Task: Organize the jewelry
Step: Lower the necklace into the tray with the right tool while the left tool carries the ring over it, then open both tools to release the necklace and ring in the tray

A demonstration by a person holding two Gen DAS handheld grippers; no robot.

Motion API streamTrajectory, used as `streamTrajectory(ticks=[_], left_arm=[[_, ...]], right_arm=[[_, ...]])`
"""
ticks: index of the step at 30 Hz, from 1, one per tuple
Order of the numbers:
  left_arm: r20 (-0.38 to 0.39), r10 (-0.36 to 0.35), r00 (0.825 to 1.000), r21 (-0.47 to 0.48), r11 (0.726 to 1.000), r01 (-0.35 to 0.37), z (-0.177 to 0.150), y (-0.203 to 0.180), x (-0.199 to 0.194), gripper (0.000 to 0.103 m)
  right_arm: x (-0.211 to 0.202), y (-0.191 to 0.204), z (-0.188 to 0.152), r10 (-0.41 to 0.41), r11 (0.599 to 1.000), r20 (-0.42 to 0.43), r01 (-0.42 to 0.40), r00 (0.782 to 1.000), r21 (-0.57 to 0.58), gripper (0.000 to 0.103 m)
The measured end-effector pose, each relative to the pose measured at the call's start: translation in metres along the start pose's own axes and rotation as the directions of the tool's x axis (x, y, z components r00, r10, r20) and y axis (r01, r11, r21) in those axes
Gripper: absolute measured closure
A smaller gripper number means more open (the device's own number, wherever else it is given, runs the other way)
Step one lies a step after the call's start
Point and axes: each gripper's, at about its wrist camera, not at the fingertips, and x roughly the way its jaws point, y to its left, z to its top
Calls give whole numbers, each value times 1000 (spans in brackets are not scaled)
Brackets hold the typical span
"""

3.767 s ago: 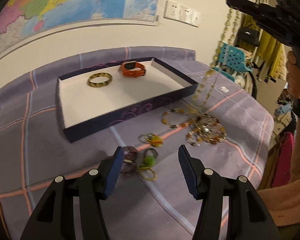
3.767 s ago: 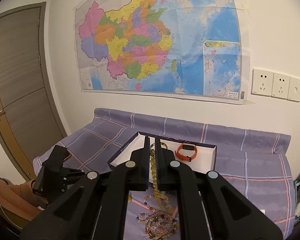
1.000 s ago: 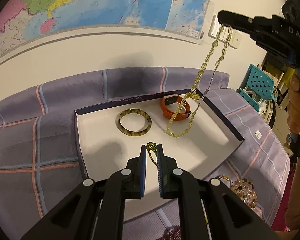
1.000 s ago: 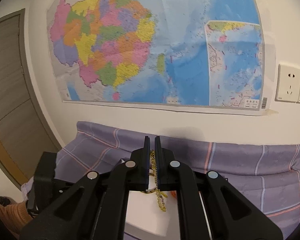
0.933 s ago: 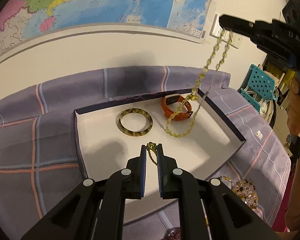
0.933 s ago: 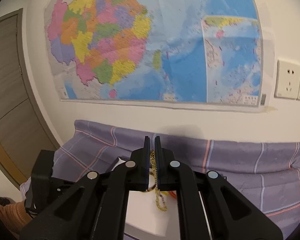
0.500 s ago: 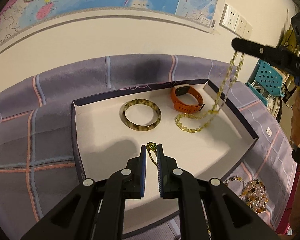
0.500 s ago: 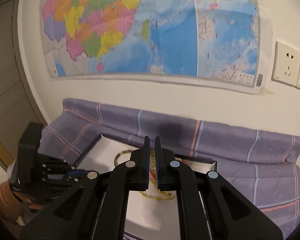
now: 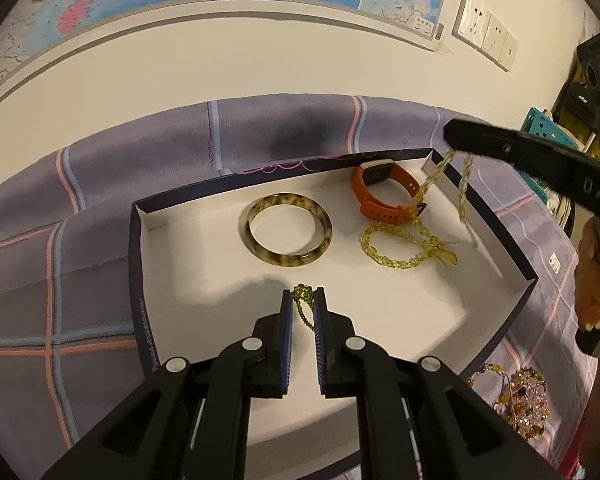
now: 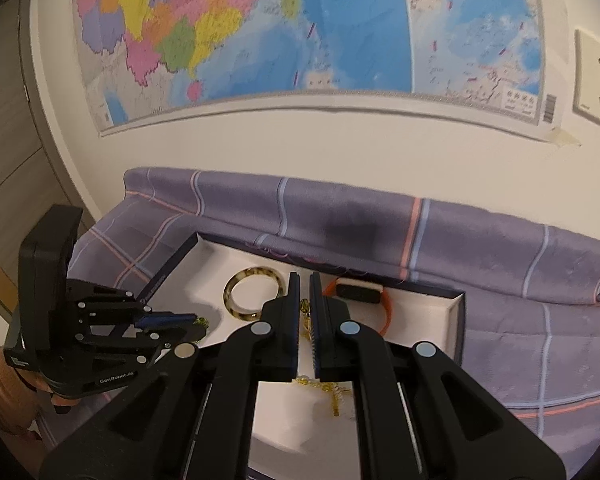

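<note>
Necklace mostly coils on the tray floor right under the right hand-held gripper, which pinches its top; left hand-held gripper pinches a small green chain.

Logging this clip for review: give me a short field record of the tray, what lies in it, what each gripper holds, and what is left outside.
tray: white-lined box on purple plaid cloth
in tray: mottled bangle, orange watch
left gripper: shut on small green-gold chain, above the tray floor
right gripper: shut on yellow bead necklace, lower end coiled on the tray floor
outside tray: bead pile on the cloth
</note>
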Motion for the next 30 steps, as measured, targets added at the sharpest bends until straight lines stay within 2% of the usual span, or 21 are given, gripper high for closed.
streamTrajectory(ticks=[17, 21, 30], left_arm=[[-30, -1, 1000, -27, 1000, 0, 4, 5, 15, 94], [-29, -1, 1000, -28, 1000, 0, 5, 6, 16, 94], [-28, -4, 1000, -52, 999, 3, 11, 8, 21, 92]], right_arm=[[46, 1, -23, 44, 999, -132, -44, 990, 6, 97], [48, -1, -27, 41, 999, -144, -39, 989, 15, 91], [36, -4, -37, 44, 999, -136, -40, 990, 31, 89]])
